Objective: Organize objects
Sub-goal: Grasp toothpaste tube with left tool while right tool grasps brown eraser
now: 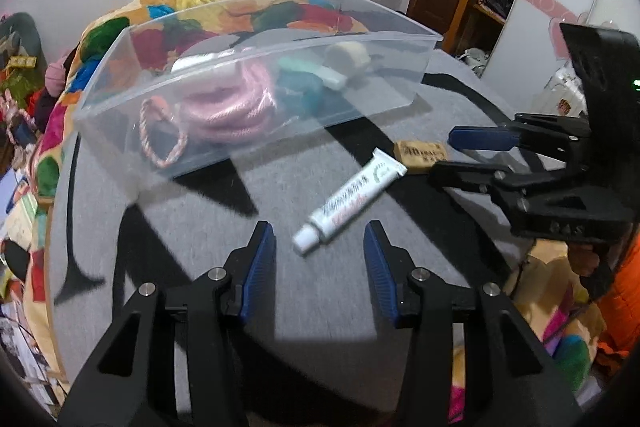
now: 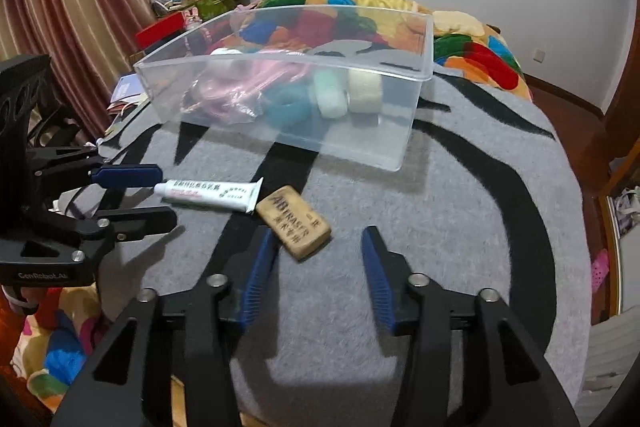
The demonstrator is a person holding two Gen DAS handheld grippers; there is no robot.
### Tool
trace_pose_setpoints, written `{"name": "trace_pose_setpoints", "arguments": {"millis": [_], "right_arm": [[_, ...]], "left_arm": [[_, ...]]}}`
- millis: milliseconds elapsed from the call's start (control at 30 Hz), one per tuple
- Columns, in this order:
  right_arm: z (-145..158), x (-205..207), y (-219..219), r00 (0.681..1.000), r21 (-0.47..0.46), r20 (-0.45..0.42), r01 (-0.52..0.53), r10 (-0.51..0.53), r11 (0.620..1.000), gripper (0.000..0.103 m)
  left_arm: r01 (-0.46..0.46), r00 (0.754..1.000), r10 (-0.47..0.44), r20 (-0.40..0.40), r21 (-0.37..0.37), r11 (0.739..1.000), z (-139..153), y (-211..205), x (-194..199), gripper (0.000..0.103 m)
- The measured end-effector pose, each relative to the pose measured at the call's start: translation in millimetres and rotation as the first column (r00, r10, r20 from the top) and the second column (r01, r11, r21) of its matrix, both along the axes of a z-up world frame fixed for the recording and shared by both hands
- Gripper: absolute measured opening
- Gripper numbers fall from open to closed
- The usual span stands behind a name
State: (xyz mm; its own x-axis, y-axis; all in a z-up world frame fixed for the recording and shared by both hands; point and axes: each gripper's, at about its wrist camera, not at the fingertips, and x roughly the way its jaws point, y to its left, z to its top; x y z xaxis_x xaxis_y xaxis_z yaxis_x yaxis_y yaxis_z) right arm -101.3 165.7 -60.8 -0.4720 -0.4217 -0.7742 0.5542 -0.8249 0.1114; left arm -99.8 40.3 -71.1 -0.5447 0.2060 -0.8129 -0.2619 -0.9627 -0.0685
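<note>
On a grey felt mat spread over a bed, a clear plastic bin is seen at the far side, already loaded from left to right with a coil of pink rope, a teal roll, a pale green roll and a cream roll. Two items are left outside it, just in front (apparently the last to be sorted): a white tube, lying flat with its cap toward the left tool, and a tan eraser, touching or nearly touching the tube's crimped end. The left tool is held low with its jaws apart around the capped end, nothing yet clamped, seemingly lined up for a pick. The right tool is likewise held open and empty, its left pad close beside the eraser, which appears to be its intended target.
</note>
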Motion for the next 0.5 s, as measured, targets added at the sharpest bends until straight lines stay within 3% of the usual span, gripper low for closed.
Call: {"name": "trace_pose_setpoints", "arguments": {"millis": [233, 300, 433, 500], "right_arm": [[-2, -11, -11, 1.000, 0.020, -0.015, -0.026, 0.026, 0.999, 0.045], [-3, -13, -13, 0.999, 0.016, -0.014, -0.036, 0.037, 0.999, 0.045], [-2, -10, -16, 0.999, 0.002, -0.015, -0.051, 0.051, 0.999, 0.024], [-1, -9, -15, 0.999, -0.007, -0.012, -0.044, 0.044, 0.999, 0.022]], "left_arm": [[0.009, 1.000, -0.009, -0.003, -0.021, 1.000, -5, 15, -26, 0.046], [0.017, 1.000, -0.017, -0.004, -0.010, 1.000, -5, 16, -26, 0.038], [0.015, 1.000, -0.015, -0.026, -0.006, 1.000, -6, 19, -20, 0.015], [0.000, 0.999, 0.000, -0.034, -0.002, 1.000, -6, 17, -16, 0.015]]}}
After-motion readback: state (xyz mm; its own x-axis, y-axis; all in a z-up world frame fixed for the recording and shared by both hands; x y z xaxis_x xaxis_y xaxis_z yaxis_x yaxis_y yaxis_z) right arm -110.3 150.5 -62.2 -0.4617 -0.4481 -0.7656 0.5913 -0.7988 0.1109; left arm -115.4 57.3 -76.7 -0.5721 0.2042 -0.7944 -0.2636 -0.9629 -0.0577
